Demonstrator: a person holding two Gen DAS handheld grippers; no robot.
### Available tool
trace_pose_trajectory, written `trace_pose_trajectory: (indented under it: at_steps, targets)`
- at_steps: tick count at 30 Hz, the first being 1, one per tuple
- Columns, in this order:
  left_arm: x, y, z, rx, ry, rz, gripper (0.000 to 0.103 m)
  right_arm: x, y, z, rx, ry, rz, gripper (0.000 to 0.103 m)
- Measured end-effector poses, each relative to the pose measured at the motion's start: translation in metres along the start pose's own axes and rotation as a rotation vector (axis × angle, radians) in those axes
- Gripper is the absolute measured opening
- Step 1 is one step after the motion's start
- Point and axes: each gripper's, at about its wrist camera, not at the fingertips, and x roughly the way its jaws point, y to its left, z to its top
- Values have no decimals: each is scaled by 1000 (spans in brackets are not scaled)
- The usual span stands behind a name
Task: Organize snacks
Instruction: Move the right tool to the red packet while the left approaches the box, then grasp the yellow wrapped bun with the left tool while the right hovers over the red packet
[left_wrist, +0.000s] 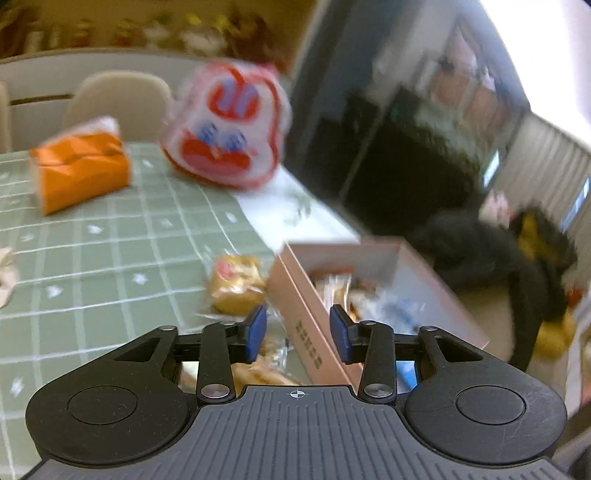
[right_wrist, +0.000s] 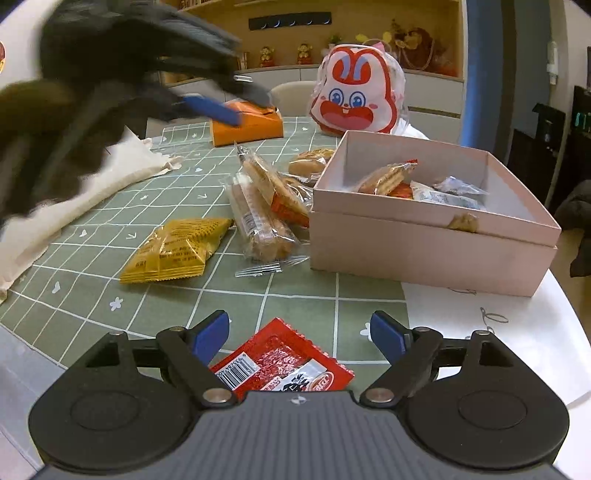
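Snacks lie scattered over the green checked tablecloth (right_wrist: 92, 254), and some already sit inside the pink box (right_wrist: 424, 240) at right of the right wrist view: a wafer pack (right_wrist: 388, 177) leaning on its left wall, pale blue-grey packets (right_wrist: 450, 194) beside it. Left of the box lie clear-wrapped biscuit packs (right_wrist: 258, 210), a yellow packet (right_wrist: 177, 249) and a wrapped bun (right_wrist: 310, 164). The right gripper (right_wrist: 299, 338) is spread wide above a red packet (right_wrist: 284, 363) at bottom centre, not touching it. The left gripper (left_wrist: 298, 332), blurred, hangs open and empty over the box's near wall. An orange pack (right_wrist: 245, 125) and rabbit-faced bag (right_wrist: 356, 99) stand further back.
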Motion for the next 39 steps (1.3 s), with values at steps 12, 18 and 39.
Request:
trace_pose_trajectory:
  at_steps: [12, 18, 39]
  targets:
    - [-1, 0, -21, 249, 278, 199, 22, 2, -16, 0, 98, 5, 34, 84]
    - [8, 20, 28, 41, 122, 137, 24, 3, -15, 0, 89, 7, 52, 84]
    - [131, 44, 47, 52, 242, 313, 81, -1, -31, -1, 182, -7, 144, 85]
